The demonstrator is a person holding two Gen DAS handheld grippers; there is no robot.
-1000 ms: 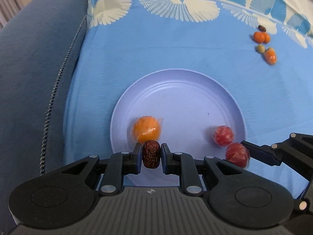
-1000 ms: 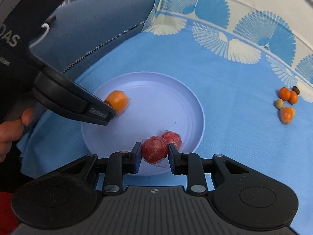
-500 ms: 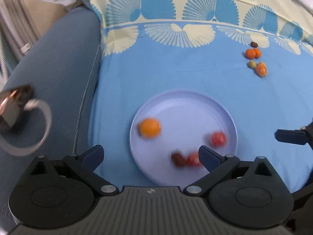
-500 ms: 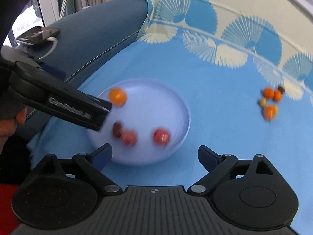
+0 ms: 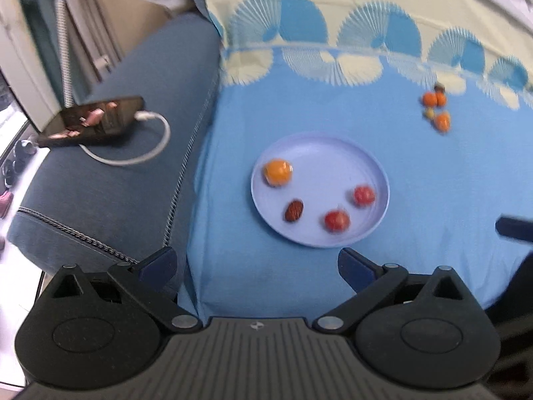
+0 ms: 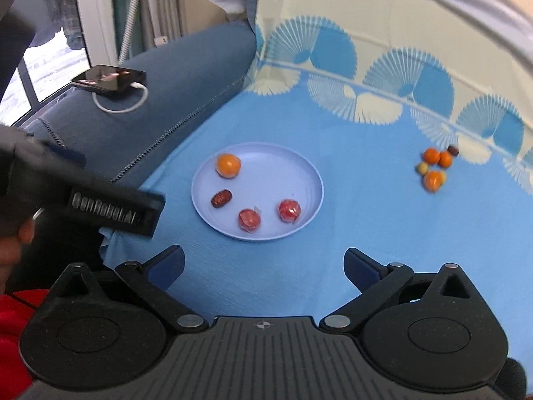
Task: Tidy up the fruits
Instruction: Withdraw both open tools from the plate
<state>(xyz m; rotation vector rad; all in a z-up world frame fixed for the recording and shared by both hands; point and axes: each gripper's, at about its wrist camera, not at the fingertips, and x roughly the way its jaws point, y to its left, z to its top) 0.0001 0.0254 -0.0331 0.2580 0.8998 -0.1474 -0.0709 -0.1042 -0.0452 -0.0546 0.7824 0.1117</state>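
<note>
A lilac plate (image 5: 333,153) (image 6: 286,153) lies on the blue cloth. On it are an orange fruit (image 5: 277,172) (image 6: 228,165), a brown date (image 5: 293,210) (image 6: 221,198) and two red fruits (image 5: 336,220) (image 5: 363,195) (image 6: 249,219) (image 6: 289,210). A cluster of small orange, green and brown fruits (image 5: 436,106) (image 6: 434,165) lies far right on the cloth. My left gripper (image 5: 256,268) is open and empty, held above and short of the plate. My right gripper (image 6: 265,266) is open and empty too. The left gripper's body (image 6: 100,206) shows at left in the right wrist view.
A blue sofa arm (image 5: 126,173) (image 6: 173,76) runs along the left, with a phone (image 5: 91,120) (image 6: 110,78) and its white cable on it. The cloth's fan-patterned border (image 5: 333,56) lies at the back.
Both grippers opened, leaving the date and a red fruit on the plate. Both have since pulled back and up, away from the plate.
</note>
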